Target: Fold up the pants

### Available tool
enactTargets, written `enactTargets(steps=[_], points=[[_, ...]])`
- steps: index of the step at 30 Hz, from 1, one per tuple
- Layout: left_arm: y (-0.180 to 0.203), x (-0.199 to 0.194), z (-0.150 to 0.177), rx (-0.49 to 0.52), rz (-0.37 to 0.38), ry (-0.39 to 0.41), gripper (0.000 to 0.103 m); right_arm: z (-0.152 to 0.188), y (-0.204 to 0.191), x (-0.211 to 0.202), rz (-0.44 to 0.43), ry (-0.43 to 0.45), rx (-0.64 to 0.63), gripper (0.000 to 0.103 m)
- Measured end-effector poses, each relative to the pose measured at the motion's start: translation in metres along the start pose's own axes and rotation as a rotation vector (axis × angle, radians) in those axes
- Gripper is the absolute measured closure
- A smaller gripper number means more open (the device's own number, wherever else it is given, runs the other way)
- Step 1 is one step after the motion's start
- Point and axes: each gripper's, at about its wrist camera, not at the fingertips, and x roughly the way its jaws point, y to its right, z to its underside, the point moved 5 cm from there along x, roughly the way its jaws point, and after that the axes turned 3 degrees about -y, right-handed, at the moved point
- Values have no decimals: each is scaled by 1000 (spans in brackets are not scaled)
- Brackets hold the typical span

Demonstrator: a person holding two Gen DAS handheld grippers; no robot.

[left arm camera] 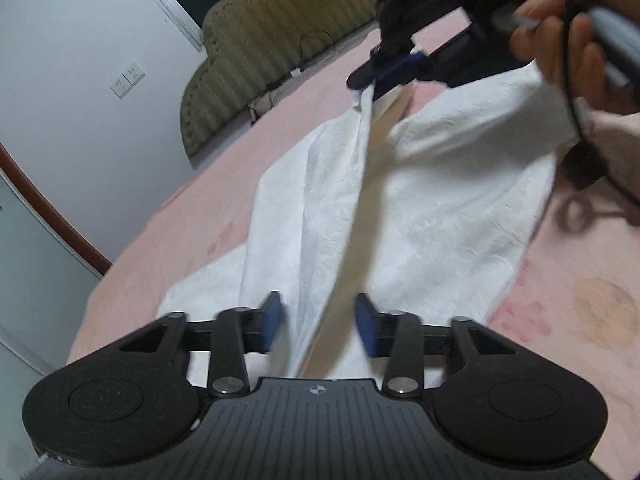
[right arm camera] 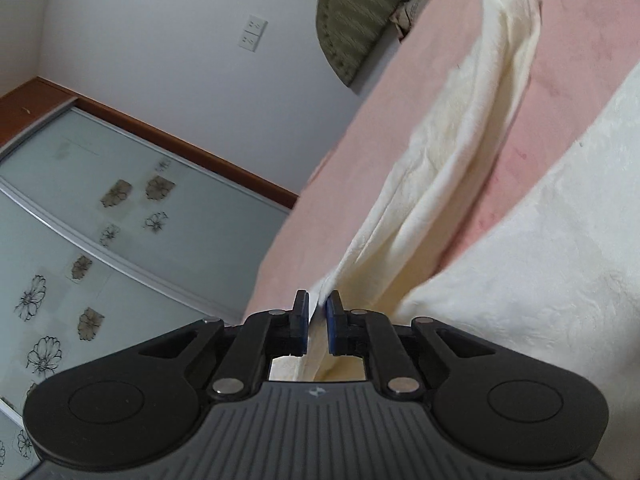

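We're on a pink bedspread (left arm camera: pixel 192 216), soft and faintly flower-printed, with an olive quilted headboard (left arm camera: pixel 256 40) against a white wall (left arm camera: pixel 80 40) carrying a socket plate (right arm camera: pixel 253 33). Off to the side, frosted sliding doors (right arm camera: pixel 120 208) with sketched flowers, trimmed in brown wood. The white pants (left arm camera: pixel 420 208), a crinkly textured cotton, lie spread across the bed, one edge lifted into a taut ridge. The left gripper (left arm camera: pixel 318 324) has its blue pads spread wide, that ridge running between them with neither pad touching it. The right gripper (right arm camera: pixel 318 322) is pinched tight on the fabric edge, and the cream cloth (right arm camera: pixel 460 160) drapes away from its fingers in a long fold.
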Motion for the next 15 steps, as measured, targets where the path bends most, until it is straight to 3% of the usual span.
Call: enactTargets(steps=[2,4,8,11,13,15], points=[[-1,-4,-3,-19,2,25,89,1,-4,-7,19,10,-20,94],[-3,-14,-4,-57,51,53,93,5,-3,-17,73,14,-53,94],[-1,-31,1,-81,141,84,96,24,4,-44,176,-2,-93,94],[8,-28,11,-95,213,63,97,41,10,-61,302,-23,-153,94],[12,-20,16,-101,250,45,97,52,18,-66,394,-80,-186,94],[12,-18,21,-112,265,46,98,57,21,-71,420,-108,-207,94]])
